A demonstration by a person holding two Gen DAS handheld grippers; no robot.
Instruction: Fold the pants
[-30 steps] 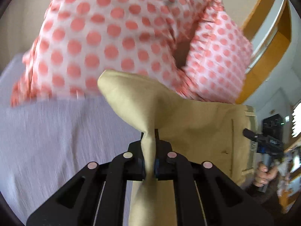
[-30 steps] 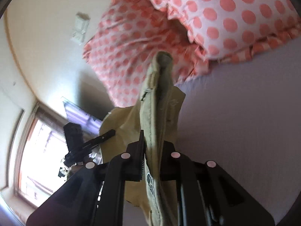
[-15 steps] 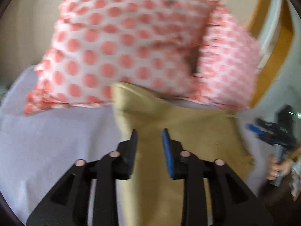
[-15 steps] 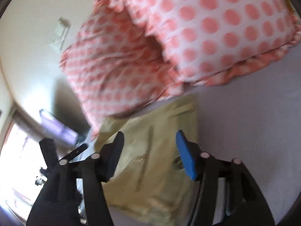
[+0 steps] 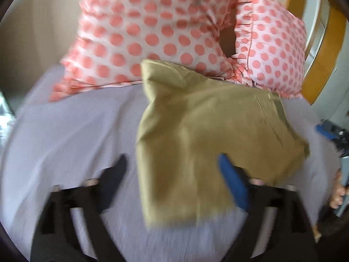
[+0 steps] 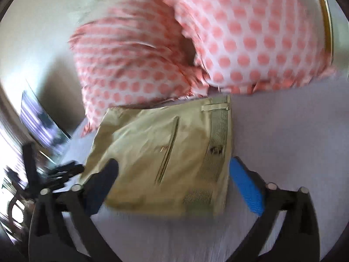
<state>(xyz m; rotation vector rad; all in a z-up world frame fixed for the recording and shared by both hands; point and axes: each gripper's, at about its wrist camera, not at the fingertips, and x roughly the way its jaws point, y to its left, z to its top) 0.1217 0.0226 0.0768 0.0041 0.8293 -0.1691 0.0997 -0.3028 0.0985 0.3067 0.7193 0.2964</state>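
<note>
Pants point(image 6: 165, 150): released a second ago by left gripper point(image 5: 172, 174) and right gripper point(image 6: 172, 172), both now spread wide; folded bundle rests on bed point(image 6: 283, 131) against spotted pillows point(image 6: 250, 43); fold apparently finished.

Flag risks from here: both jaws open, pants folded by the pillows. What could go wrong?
1. The folded pants lie against the polka-dot pillows; their far edge looks propped up there, so the fold may slump open.
2. The right gripper straddles the pants with jaws wide; pulling back could snag the waistband.
3. The left gripper also hangs low over the fabric on the sheet; both views are blurred, so contact is hard to judge.
</note>
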